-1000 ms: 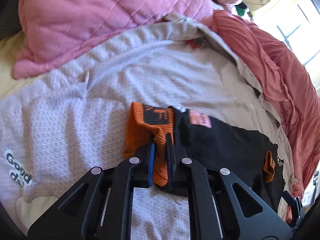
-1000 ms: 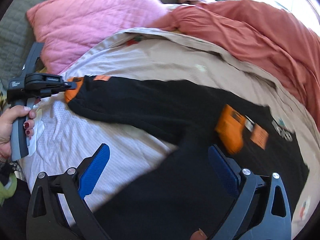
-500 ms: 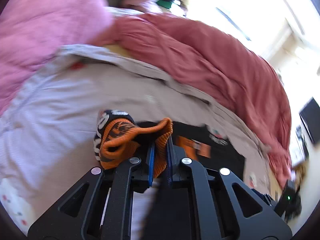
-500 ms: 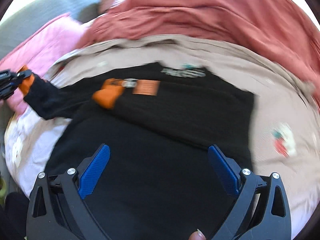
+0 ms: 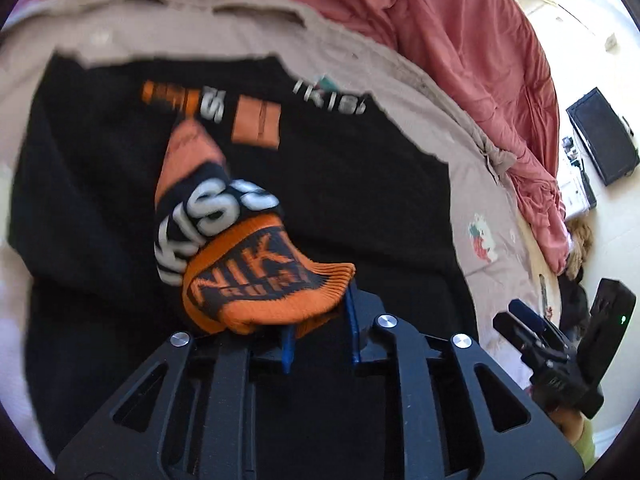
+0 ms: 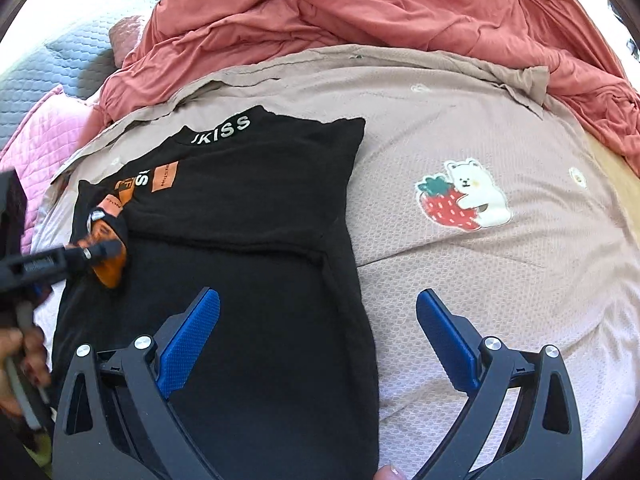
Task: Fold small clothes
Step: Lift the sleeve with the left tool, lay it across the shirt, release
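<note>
A black sweater (image 5: 360, 208) with orange patches and white lettering lies flat on the bed. Its left sleeve is folded across the chest, and the orange cuff (image 5: 256, 280) rests on the black body. My left gripper (image 5: 320, 316) is over the cuff with its jaws opening. The cuff's edge still lies between the blue pads, which stand apart from it. In the right wrist view the left gripper (image 6: 92, 254) sits at the cuff (image 6: 108, 272). My right gripper (image 6: 318, 294) is wide open, holding nothing, above the sweater's (image 6: 248, 208) right edge.
The sweater lies on a beige blanket (image 6: 520, 280) with a bear-and-strawberry patch (image 6: 460, 196). A red duvet (image 6: 360, 12) is heaped behind it and a pink quilted pillow (image 6: 36, 132) lies at far left. A person's hand (image 6: 20, 360) grips the left tool. A dark screen (image 5: 604, 136) stands off the bed.
The left gripper carried the orange cuff from the left side across onto the sweater's body, and its jaws have parted. The right gripper swung right to the sweater's right edge, still open.
</note>
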Demonstrator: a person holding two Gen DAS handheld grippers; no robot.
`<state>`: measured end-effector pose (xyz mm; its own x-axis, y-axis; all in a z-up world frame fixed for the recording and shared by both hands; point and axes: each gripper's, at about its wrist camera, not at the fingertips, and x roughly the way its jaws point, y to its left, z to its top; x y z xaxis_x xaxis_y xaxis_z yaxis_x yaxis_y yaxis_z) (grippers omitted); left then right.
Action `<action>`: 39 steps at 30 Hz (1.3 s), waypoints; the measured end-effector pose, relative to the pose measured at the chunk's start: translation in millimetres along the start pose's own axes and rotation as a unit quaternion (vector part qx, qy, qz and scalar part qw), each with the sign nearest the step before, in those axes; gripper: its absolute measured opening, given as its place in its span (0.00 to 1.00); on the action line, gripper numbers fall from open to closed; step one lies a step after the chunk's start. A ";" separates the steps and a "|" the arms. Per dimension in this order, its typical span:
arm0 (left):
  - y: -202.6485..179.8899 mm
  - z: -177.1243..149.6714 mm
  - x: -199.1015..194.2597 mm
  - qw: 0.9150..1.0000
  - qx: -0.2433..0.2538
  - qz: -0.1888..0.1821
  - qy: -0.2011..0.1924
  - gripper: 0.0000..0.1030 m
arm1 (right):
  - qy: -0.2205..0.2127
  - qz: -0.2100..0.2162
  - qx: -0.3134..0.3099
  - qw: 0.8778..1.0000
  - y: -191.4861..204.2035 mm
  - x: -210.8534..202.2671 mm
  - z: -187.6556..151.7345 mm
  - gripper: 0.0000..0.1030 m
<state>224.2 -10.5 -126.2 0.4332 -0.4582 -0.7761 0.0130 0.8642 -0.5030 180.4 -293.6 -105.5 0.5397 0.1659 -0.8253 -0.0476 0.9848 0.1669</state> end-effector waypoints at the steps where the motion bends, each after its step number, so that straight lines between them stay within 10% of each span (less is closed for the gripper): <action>1: 2.1 -3.8 -3.8 1.000 -0.002 -0.004 -0.005 0.15 | 0.001 0.004 0.001 1.000 2.3 1.9 0.1 0.95; 6: 13.5 -18.6 -59.3 0.998 0.010 0.003 -0.068 0.59 | 0.001 0.039 -0.010 0.999 35.3 14.8 12.2 0.95; 15: 34.3 -35.9 -111.1 0.988 0.031 -0.021 -0.147 0.69 | 0.002 0.107 -0.072 0.992 127.7 35.1 24.1 0.95; 20: 36.3 -28.2 -125.4 0.983 0.025 -0.051 -0.173 0.71 | -0.003 0.079 -0.134 0.988 145.5 29.7 14.1 0.95; 29: 102.6 -30.9 -108.2 0.978 -0.048 0.123 -0.163 0.82 | -0.002 0.106 -0.156 0.982 163.5 30.5 -9.3 0.95; 39: 118.7 -29.8 -109.4 0.971 -0.054 0.155 -0.175 0.91 | -0.011 0.082 -0.219 0.972 250.5 69.9 -18.9 0.95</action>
<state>151.5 136.0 -112.4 0.6812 -0.0646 -0.7292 -0.2529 0.9140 -0.3172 190.3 -34.3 -131.5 0.5116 0.3263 -0.7948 -0.4849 0.8733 0.0464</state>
